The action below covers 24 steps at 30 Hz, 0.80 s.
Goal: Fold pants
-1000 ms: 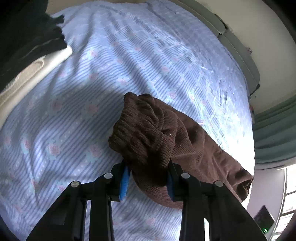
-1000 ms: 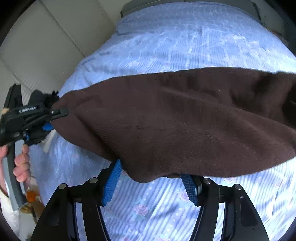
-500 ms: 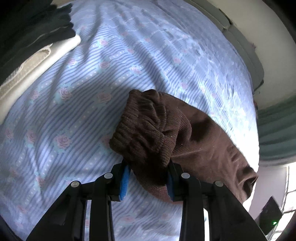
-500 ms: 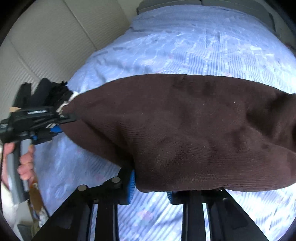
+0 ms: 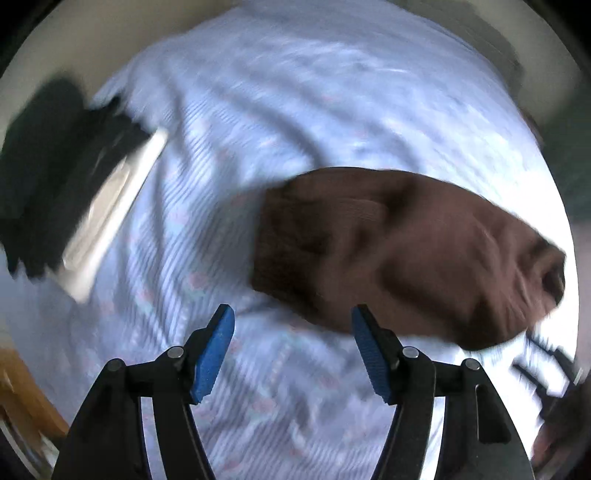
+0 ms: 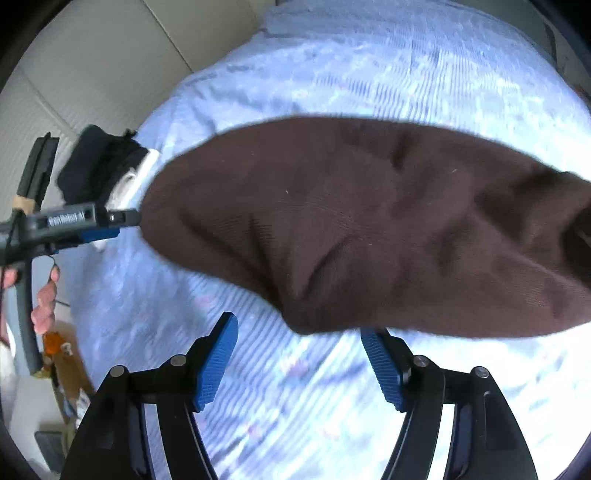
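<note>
The brown knit pants lie folded in a bundle on the blue striped bedsheet. They also fill the middle of the right wrist view. My left gripper is open and empty, just short of the pants' near edge. My right gripper is open and empty, its right finger close under the pants' near edge. The left gripper also shows in the right wrist view, at the pants' left end, apart from the cloth. The left wrist view is blurred.
A stack of folded dark and white clothes sits on the bed to the left, also in the right wrist view. A padded beige headboard stands behind. The bed's far edge runs along the top.
Both grippers have opened and let go of the pants. The pants have dropped onto the sheet, and both grippers have pulled back a little.
</note>
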Each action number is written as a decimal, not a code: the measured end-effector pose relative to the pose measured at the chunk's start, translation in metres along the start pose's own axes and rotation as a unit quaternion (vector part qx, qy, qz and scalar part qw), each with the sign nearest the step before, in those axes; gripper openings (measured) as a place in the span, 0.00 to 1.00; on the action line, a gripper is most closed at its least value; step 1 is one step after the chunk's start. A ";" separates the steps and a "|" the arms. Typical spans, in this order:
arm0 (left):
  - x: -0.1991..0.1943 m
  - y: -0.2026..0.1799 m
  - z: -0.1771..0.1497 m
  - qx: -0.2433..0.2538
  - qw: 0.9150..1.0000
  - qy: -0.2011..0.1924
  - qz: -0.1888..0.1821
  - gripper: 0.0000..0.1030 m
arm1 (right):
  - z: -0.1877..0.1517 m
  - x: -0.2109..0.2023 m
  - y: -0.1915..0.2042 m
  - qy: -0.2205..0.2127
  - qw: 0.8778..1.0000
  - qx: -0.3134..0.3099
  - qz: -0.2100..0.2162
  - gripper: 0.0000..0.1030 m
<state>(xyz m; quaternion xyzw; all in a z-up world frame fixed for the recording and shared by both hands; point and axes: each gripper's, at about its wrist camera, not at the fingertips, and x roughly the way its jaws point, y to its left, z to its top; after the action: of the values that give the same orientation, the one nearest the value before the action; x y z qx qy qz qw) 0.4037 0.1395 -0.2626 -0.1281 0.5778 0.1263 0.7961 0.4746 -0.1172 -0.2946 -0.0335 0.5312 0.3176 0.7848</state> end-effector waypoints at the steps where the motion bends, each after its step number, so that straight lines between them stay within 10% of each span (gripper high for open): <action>1: -0.008 -0.013 -0.003 0.026 1.000 -0.008 -0.007 0.63 | -0.001 -0.014 -0.006 -0.018 1.000 0.002 -0.011 0.68; 11: -0.008 -0.166 0.024 0.164 0.974 -0.107 -0.112 0.65 | 0.034 -0.110 -0.148 -0.176 0.956 0.079 -0.219 0.67; 24: 0.050 -0.266 0.057 0.187 0.969 -0.075 -0.143 0.65 | 0.028 -0.049 -0.262 -0.122 0.960 0.205 -0.147 0.46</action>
<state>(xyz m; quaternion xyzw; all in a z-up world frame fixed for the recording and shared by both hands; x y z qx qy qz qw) 0.5625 -0.0867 -0.2772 -0.0486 0.5057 -0.0895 0.8567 0.6257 -0.3375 -0.3155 0.0897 0.4740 0.0849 0.8718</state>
